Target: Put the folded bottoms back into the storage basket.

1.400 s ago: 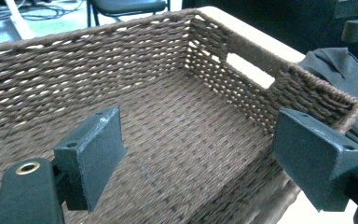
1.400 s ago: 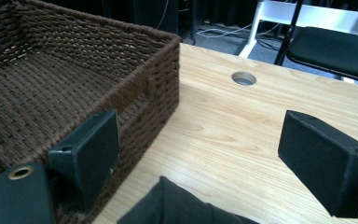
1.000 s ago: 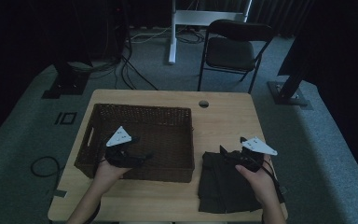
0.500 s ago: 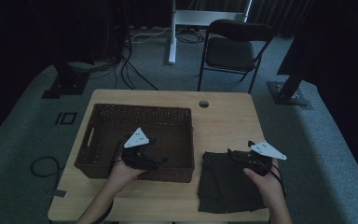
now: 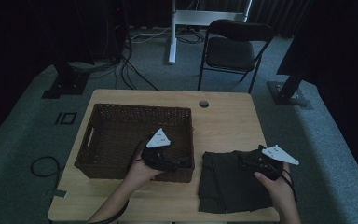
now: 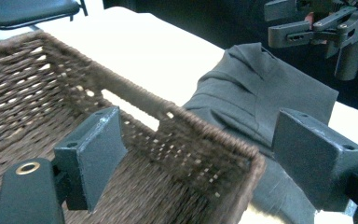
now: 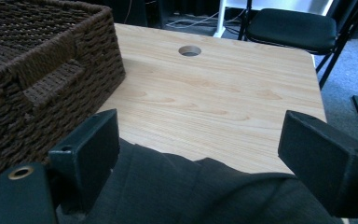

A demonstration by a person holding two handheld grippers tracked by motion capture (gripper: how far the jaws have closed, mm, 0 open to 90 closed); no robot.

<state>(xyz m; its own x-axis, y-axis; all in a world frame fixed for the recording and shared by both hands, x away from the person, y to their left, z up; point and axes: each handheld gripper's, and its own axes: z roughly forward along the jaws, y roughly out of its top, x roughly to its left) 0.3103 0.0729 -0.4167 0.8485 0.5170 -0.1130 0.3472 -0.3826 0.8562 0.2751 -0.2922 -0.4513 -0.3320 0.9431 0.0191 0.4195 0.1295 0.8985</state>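
A dark grey folded cloth [image 5: 228,186] lies on the front right of the wooden table [image 5: 223,121]. Left of it stands an empty brown wicker basket [image 5: 121,135]. My left gripper [image 5: 181,163] hovers over the basket's near right corner, open; in the left gripper view its jaws [image 6: 205,154] straddle the basket rim [image 6: 200,130] without touching it, and the cloth [image 6: 261,98] lies beyond. My right gripper [image 5: 250,157] is over the cloth's far right part, open. In the right gripper view [image 7: 205,158] the cloth [image 7: 191,196] lies under and between its wide-apart jaws.
A round cable hole [image 5: 203,103] sits near the table's far edge. A black folding chair [image 5: 233,51] and a white desk frame [image 5: 205,18] stand beyond the table. Cables lie on the grey carpet at left [image 5: 42,165]. The basket's handle slot [image 7: 51,84] faces the cloth.
My left hand has moved right across the basket to its near right corner. My right hand has shifted right over the cloth. Both grippers' jaws keep the same gap.
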